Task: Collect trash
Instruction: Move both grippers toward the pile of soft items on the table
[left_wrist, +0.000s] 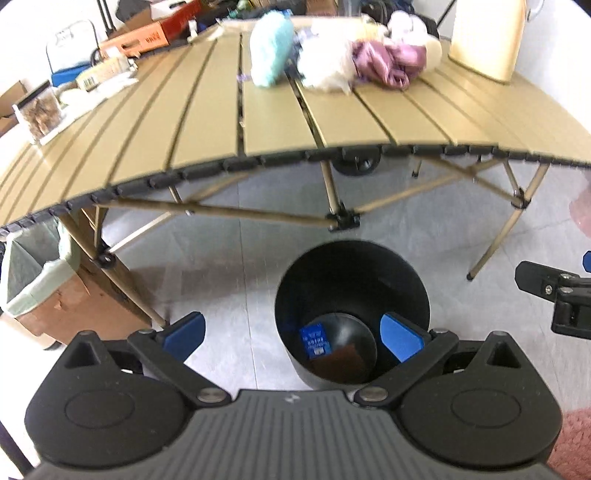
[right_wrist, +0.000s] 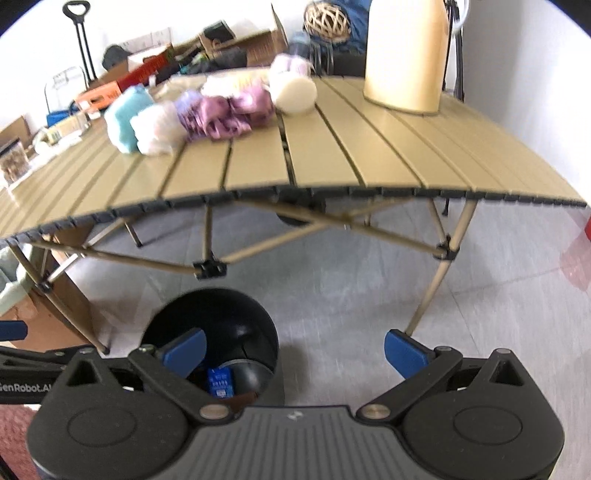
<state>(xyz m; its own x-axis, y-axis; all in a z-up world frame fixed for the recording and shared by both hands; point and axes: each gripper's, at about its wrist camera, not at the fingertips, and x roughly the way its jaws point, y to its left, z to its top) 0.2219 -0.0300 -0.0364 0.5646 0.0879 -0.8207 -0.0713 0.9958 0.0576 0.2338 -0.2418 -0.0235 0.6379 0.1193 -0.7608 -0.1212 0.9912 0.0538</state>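
The slatted desk fills twelve o'clock. Below it, on the floor, stands a black bin with a blue packet inside. Both the left gripper and right gripper hover with fingers wide apart, holding nothing.

Across the upper frame, a tan slatted folding table bearing a teal fluffy bundle, white fluff, crumpled purple cloth and a tall beige container at upper right. At lower left, a cardboard box lined with a pale green bag. Far upper left, cluttered boxes, blurred.
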